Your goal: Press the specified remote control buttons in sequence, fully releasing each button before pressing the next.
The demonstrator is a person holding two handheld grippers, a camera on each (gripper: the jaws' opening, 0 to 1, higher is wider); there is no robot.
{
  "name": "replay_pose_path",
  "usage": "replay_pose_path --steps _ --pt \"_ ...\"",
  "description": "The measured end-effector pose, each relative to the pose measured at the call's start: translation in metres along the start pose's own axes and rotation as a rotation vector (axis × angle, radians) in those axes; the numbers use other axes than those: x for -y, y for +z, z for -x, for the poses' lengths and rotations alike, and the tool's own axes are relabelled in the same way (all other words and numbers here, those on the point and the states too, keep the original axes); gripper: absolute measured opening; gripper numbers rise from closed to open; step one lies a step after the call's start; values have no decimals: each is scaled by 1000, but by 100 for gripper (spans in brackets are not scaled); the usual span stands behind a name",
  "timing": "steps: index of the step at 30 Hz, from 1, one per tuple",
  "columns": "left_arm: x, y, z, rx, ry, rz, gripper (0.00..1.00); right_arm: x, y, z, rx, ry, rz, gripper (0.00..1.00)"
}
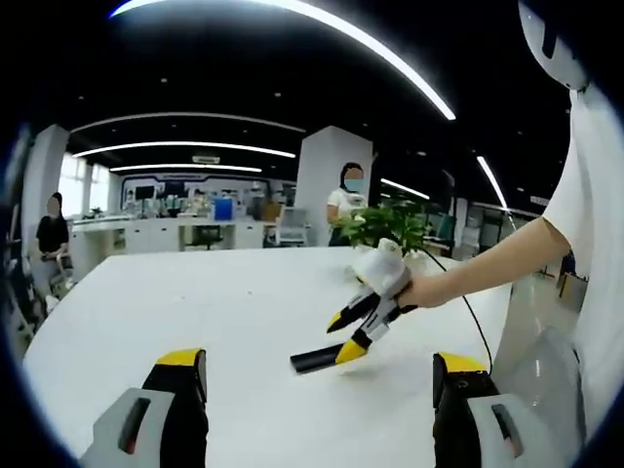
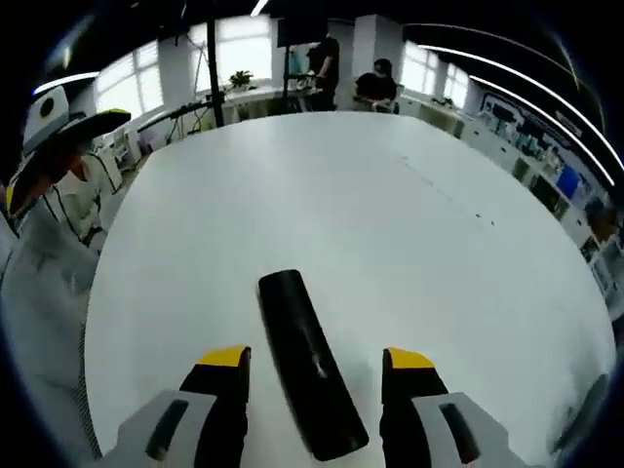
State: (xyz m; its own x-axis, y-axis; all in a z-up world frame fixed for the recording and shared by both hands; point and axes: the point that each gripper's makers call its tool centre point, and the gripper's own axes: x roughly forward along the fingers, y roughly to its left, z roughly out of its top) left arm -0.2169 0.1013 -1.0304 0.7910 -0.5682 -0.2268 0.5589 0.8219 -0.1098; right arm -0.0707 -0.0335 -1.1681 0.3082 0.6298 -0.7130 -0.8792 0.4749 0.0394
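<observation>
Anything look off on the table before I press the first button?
Nothing stands out. The black remote lies flat on the white table, between the open jaws of the right gripper. No spill or damage is visible. The left gripper is open, held back from it.

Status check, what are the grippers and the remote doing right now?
Left gripper open, held back from the table. Right gripper open, jaws either side of the remote; contact unclear. Nothing in the way.
</observation>
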Motion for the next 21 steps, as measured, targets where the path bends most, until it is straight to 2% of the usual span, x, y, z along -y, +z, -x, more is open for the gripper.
replay_pose_path --steps 2,6,10,13,15,21 --pt "0 -1 0 0 2 7 100 2 1 4 29 -17 -32 64" --pt "0 0 1 8 3 26 100 4 5 21 154 -56 -174 79" --pt "-2 1 2 14 10 34 100 4 -1 33 214 -73 -231 84" --pt "-2 1 2 13 8 40 100 -3 -3 44 278 -110 -250 90" --pt "-1 1 1 14 5 41 100 -9 -7 48 299 -109 -254 95" --pt "5 -6 -5 -13 -10 16 100 -27 -15 63 323 -134 -260 99"
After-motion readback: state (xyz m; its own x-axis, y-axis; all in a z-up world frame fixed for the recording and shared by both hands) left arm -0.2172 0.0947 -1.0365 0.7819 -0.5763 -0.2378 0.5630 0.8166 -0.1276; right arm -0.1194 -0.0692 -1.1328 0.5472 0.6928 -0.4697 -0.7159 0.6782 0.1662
